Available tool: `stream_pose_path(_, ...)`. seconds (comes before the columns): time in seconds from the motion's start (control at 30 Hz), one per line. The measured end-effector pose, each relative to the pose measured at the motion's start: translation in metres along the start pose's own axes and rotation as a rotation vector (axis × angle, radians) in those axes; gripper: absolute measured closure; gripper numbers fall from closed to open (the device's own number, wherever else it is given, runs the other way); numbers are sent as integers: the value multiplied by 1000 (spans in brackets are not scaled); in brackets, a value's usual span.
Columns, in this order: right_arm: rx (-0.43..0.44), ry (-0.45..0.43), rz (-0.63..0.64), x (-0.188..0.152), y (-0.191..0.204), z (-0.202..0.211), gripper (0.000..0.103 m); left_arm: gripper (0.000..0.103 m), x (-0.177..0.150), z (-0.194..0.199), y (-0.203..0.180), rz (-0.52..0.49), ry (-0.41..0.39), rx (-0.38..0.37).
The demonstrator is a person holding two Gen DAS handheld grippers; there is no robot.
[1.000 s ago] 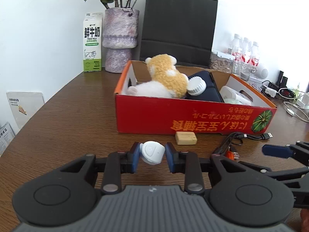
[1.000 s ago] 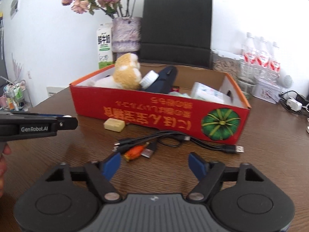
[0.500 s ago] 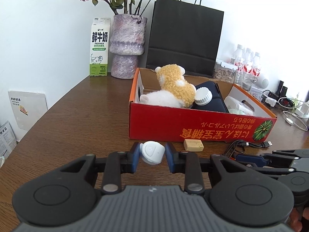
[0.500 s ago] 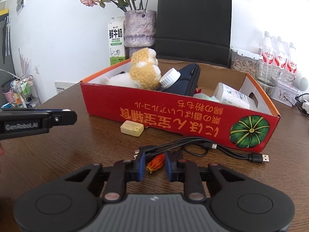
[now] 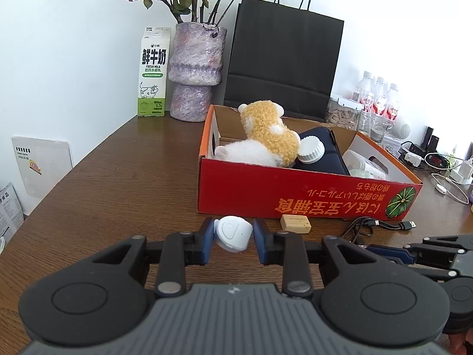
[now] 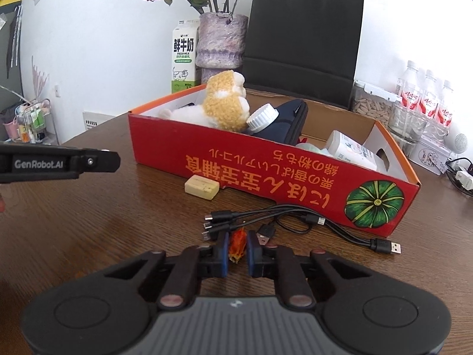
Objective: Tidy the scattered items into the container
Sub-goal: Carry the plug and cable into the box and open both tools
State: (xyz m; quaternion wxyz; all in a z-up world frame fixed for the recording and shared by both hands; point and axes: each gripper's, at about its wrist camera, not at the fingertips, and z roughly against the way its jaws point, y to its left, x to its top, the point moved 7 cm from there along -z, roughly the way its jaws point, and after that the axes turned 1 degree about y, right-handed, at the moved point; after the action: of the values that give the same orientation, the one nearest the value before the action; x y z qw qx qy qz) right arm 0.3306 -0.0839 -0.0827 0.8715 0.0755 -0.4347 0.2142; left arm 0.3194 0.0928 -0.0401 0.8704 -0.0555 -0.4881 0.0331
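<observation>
**Two small items gripped in front of the red box**

A small white device (image 5: pixel 233 233) is being held between the jaws of the left gripper (image 5: pixel 233 236), low in the frame centre. A crumpled orange item (image 6: pixel 237 244) is being squeezed as the right gripper (image 6: pixel 237 250) jaws are closing. Above both, the red box (image 6: pixel 266 174) is sitting on the worktop (image 5: pixel 118 183), a black cable (image 6: pixel 295 222) lying just before it.

The left gripper (image 5: pixel 233 233) sits at lower centre of its own view, blue pads clamped on a small white object; the right gripper (image 6: pixel 237 245), lower centre of its view, is closing on a small orange item between its pads.
</observation>
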Motion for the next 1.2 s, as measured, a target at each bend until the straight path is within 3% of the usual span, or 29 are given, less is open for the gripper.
stream_pose_path(0.23,-1,0,-9,-16,-8,22,93,74,-2,-1,-1,-6,2,1)
stream_pose_path(0.7,-86,-52,-101,-26,-60,60,93,74,-6,0,-10,-29,0,-7)
stream_pose_path(0.97,-98,-182,-107,15,-76,83,93,74,19,19,-24,-38,-82,-14)
stream_pose_path(1.2,-87,-287,-107,68,-86,79,93,74,69,13,-52,-70,-150,-37)
